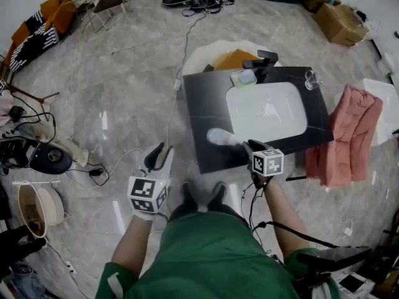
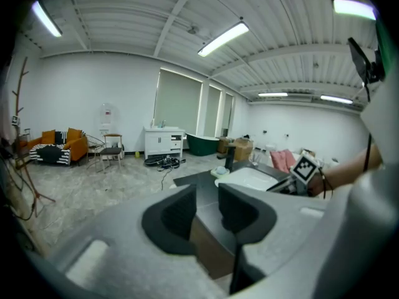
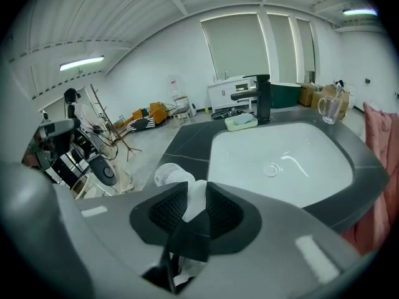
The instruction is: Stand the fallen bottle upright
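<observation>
A white bottle (image 1: 221, 137) lies on its side at the front left corner of the black countertop (image 1: 202, 104), its base pointing left. My right gripper (image 1: 249, 147) is at its narrow end. In the right gripper view the two pads press on the bottle (image 3: 174, 176) from either side, so my right gripper (image 3: 194, 199) is shut on it. Whether the bottle still rests on the counter I cannot tell. My left gripper (image 1: 161, 156) hangs over the floor left of the counter. Its jaws stand open with nothing between them (image 2: 206, 209).
A white sink (image 1: 265, 111) fills the counter's middle, with a black faucet (image 1: 262, 60), a pale green soap dish (image 1: 244, 77) and a clear glass mug (image 1: 312, 80) behind it. A pink towel (image 1: 349, 136) hangs at the right. Cables (image 1: 93, 170) lie on the floor.
</observation>
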{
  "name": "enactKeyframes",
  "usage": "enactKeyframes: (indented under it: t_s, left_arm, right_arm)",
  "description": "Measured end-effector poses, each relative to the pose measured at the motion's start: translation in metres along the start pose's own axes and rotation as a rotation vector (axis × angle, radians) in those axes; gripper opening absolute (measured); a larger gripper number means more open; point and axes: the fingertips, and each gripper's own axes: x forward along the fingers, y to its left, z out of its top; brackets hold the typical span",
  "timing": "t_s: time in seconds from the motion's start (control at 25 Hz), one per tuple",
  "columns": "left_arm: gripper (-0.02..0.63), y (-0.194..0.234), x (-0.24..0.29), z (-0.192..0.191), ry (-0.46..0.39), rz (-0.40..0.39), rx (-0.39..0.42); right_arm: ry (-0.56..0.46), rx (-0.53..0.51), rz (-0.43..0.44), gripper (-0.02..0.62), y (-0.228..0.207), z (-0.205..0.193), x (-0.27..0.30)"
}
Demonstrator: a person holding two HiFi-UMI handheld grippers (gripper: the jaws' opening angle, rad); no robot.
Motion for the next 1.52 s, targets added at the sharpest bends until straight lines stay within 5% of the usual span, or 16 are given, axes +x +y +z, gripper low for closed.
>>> enactKeyframes:
  t_s: [0.2, 1.28, 1.52]
  left_arm:
    - [0.106, 0.000, -0.003, 0.006, -0.016, 0.002, 0.001]
    - [0.097, 0.012, -0.017, 0.002, -0.040, 0.015, -0.025]
    - [0.092, 0.017, -0.018, -0.003, -0.029, 0.021, -0.036]
  right_arm:
    - [-0.023, -0.076, -0.040, 0.082, 0.001, 0.011, -0.008]
    - [0.034, -0.968, -0.174, 0.063, 0.102, 0.050, -0.018]
    - [0.029, -1.053, -0.148, 0.064, 0.128, 0.041, -0.017]
